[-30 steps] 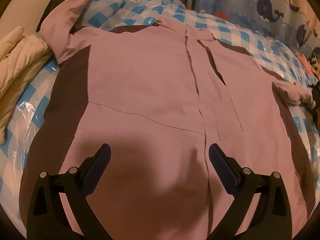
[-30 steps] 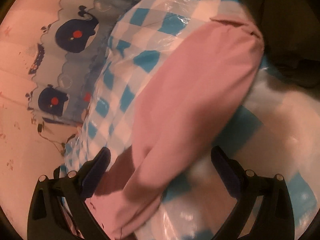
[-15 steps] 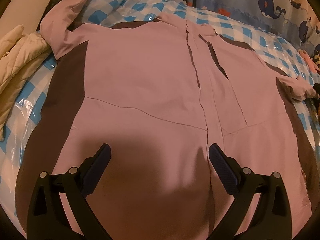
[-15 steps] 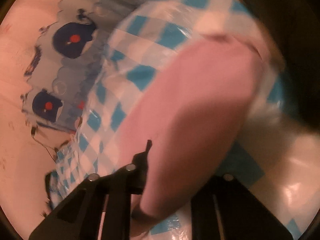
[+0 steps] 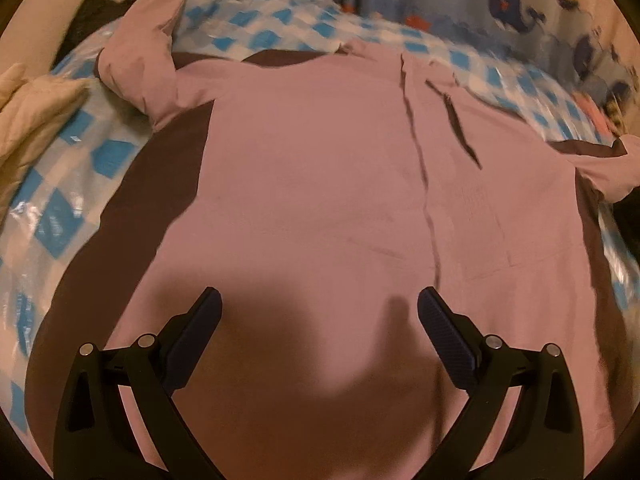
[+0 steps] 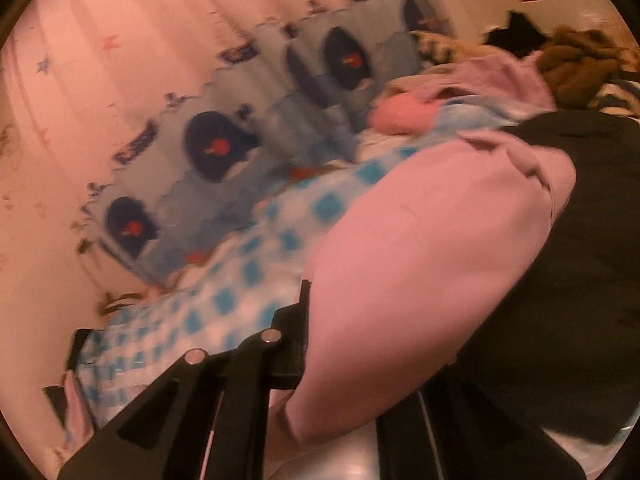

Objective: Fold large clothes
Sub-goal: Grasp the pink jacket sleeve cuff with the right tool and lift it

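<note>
A large pink jacket point(image 5: 320, 168) with dark brown side panels lies spread flat, front up, on a blue-and-white checked cover point(image 5: 72, 184). Its left sleeve point(image 5: 148, 60) is bunched at the upper left. My left gripper point(image 5: 319, 312) is open and empty, hovering over the jacket's lower part. My right gripper point(image 6: 344, 344) is shut on the jacket's right sleeve point(image 6: 432, 260) and holds it lifted off the cover, the pink cloth draped over the jaws.
A cream quilted garment point(image 5: 28, 112) lies at the left edge. A whale-print curtain point(image 6: 224, 148) hangs behind the bed. A pile of other clothes point(image 6: 576, 60) sits at the far right. A dark garment point(image 6: 568, 280) lies beside the sleeve.
My right gripper has shut on the sleeve and lifted it, tilting up toward the curtain. My left gripper stayed open and shifted slightly over the jacket.
</note>
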`<state>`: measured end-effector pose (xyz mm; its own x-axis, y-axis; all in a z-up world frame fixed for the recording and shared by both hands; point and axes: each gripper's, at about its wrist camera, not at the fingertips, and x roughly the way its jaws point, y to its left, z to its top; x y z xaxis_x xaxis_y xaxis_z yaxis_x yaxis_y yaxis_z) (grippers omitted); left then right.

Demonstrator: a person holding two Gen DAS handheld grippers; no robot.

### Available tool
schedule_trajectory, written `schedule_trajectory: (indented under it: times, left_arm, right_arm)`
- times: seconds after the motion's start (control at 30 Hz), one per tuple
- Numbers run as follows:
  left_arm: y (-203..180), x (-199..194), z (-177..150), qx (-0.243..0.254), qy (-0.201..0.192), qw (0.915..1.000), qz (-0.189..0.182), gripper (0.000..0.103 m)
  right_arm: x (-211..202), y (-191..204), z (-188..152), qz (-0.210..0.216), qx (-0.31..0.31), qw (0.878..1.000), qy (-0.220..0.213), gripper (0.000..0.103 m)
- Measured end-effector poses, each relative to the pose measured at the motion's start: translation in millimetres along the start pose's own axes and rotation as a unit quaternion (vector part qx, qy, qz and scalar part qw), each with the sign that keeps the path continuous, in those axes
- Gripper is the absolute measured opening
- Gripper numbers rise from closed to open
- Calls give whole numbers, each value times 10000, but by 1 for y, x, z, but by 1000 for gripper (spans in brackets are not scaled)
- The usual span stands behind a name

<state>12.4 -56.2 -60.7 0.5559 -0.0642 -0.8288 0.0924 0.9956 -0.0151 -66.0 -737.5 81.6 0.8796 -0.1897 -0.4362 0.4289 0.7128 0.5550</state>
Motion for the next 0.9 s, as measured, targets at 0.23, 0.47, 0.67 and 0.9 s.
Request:
schedule_trajectory:
  times: [0.23, 0.47, 0.67, 0.9]
  left_arm:
    - [-23, -2, -6, 287, 111, 9991, -285, 94]
    - [-39, 12, -24, 472, 183, 9986, -169, 95]
    - [-39, 12, -25, 480, 164, 9986, -161, 95]
    - [-39, 12, -25, 446, 154, 9987, -187, 95]
  right_arm:
    - [-54, -103, -8, -377, 640, 9943, -763, 9]
    - [-43, -145, -3, -1062, 823, 9908, -137, 43]
    - [-95, -135, 16, -732, 725, 9910, -854, 43]
    - [-125, -127, 31, -1733, 234, 9795, -1002, 52]
